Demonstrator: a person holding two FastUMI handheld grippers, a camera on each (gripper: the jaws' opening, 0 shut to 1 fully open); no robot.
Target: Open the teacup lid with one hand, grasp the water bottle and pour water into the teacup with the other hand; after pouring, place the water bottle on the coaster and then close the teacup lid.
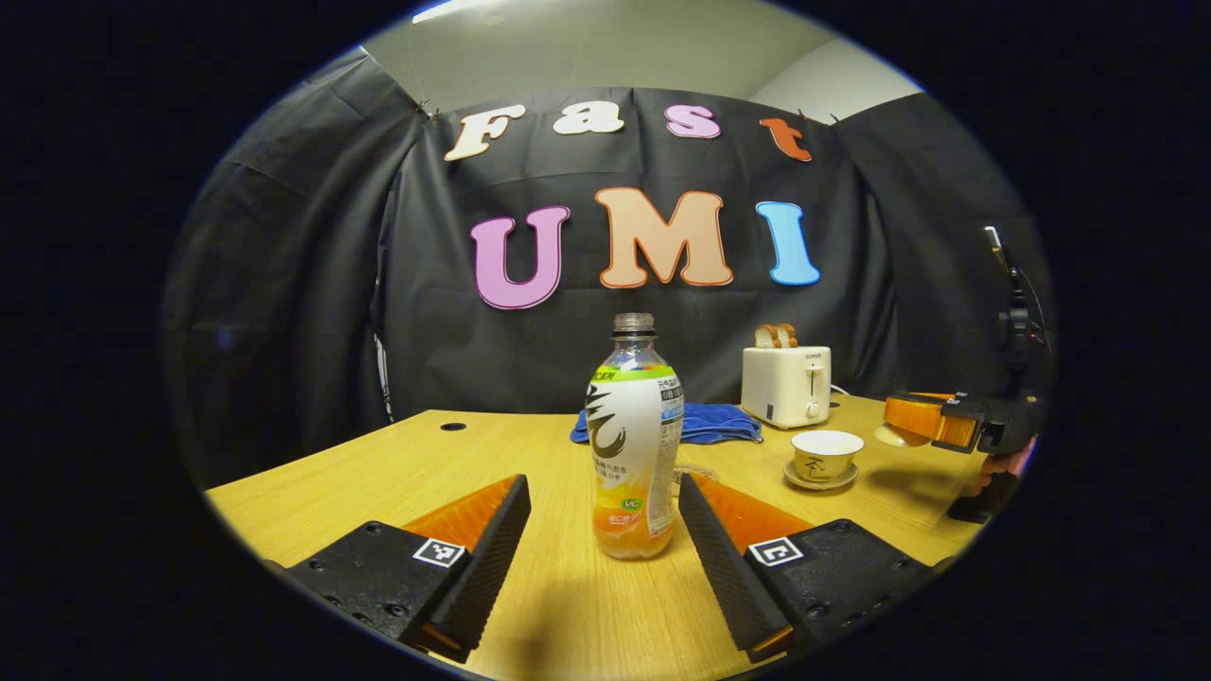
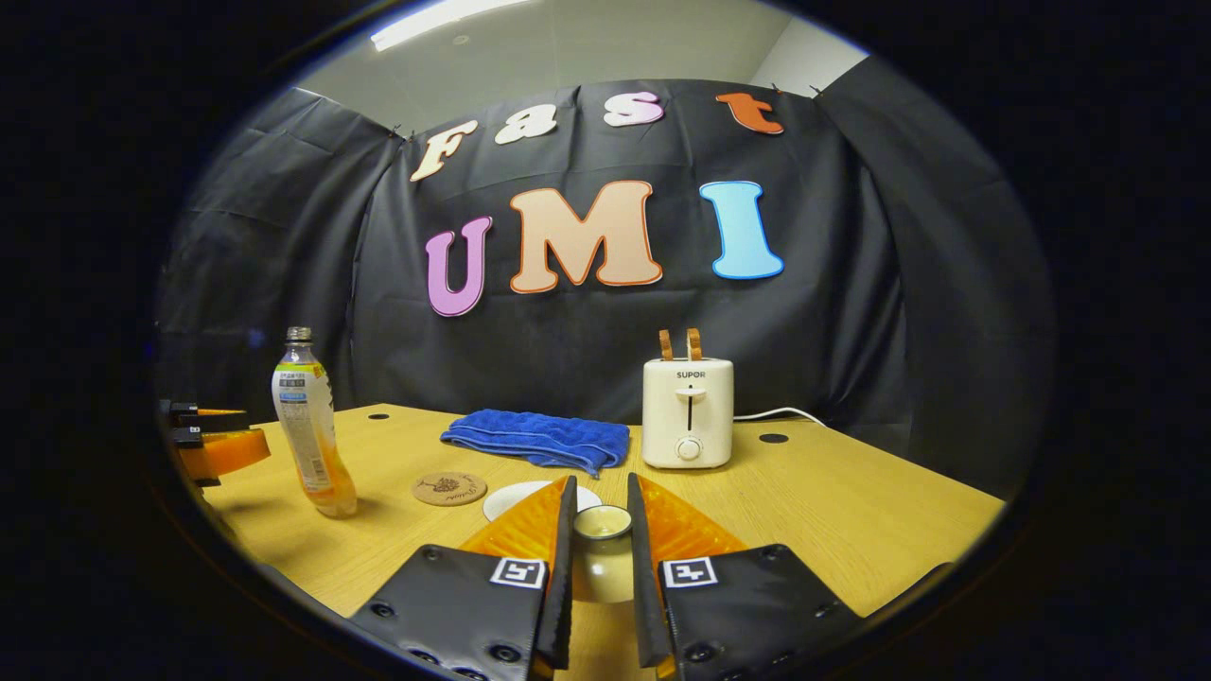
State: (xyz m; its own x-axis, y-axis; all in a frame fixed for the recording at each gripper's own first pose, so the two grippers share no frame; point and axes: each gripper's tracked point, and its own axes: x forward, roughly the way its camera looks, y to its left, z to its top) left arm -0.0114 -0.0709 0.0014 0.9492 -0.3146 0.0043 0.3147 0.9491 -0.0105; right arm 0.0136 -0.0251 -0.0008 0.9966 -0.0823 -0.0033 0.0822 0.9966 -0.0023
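while upright, water bottle [image 1: 634,435] stands between open left claw [image 1: 601,506] fingers.

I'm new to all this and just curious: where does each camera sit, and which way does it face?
Left gripper view: rides the left gripper, facing the water bottle between its open fingers.
Right gripper view: rides the right gripper, facing the toaster; its fingers pinch the teacup lid.
Shared: water bottle, toaster, blue cloth, table.

Dim booth, ceiling strip light, soft shadows, fisheye-bent edges
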